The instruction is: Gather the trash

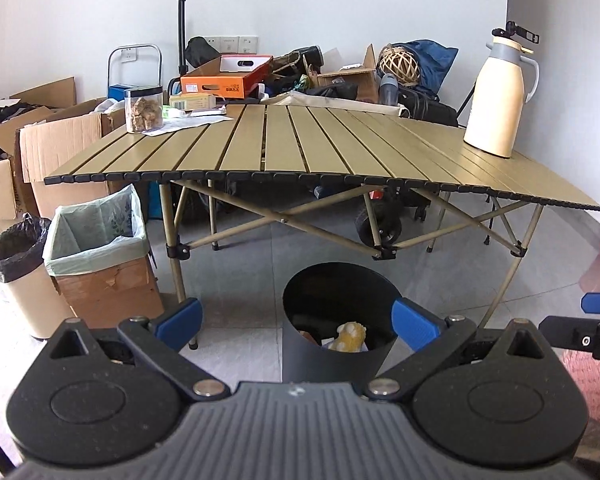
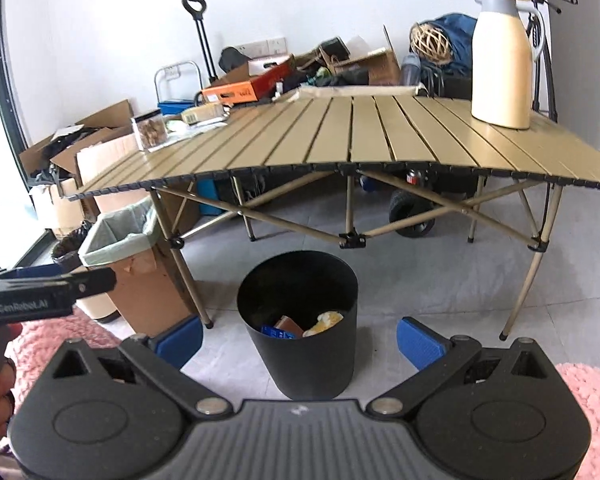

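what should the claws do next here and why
Probably nothing more to pick up: pull both back and stop. The left claw and right claw are open and hold nothing, the black bin on the floor already has scraps in it, and the table carries only a jug, a jar and some boxes and papers at its far corner.
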Demonstrator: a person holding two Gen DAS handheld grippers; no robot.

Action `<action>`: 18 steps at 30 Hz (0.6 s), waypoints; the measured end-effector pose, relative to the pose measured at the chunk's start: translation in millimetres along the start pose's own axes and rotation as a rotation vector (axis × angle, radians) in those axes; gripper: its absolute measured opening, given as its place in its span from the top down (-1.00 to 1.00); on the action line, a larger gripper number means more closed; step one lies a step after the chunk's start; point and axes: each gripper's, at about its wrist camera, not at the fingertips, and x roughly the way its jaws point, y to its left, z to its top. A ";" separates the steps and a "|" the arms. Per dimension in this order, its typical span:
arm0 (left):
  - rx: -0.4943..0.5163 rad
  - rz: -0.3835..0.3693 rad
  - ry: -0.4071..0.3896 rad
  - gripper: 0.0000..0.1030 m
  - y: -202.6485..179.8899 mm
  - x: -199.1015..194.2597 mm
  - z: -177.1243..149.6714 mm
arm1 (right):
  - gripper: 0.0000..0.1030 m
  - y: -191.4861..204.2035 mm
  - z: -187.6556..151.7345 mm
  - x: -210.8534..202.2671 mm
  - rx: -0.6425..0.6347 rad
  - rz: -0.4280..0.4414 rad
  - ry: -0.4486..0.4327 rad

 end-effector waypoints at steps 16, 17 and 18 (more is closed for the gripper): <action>0.004 -0.020 -0.011 -1.00 1.1 -6.0 -2.3 | -1.00 9.1 -0.8 -10.0 -0.016 -0.005 -0.014; 0.004 -0.019 -0.011 -1.00 1.0 -6.1 -2.4 | -1.00 9.1 -0.8 -9.9 -0.016 -0.005 -0.014; 0.004 -0.019 -0.011 -1.00 1.0 -6.1 -2.4 | -1.00 9.1 -0.8 -9.9 -0.016 -0.006 -0.014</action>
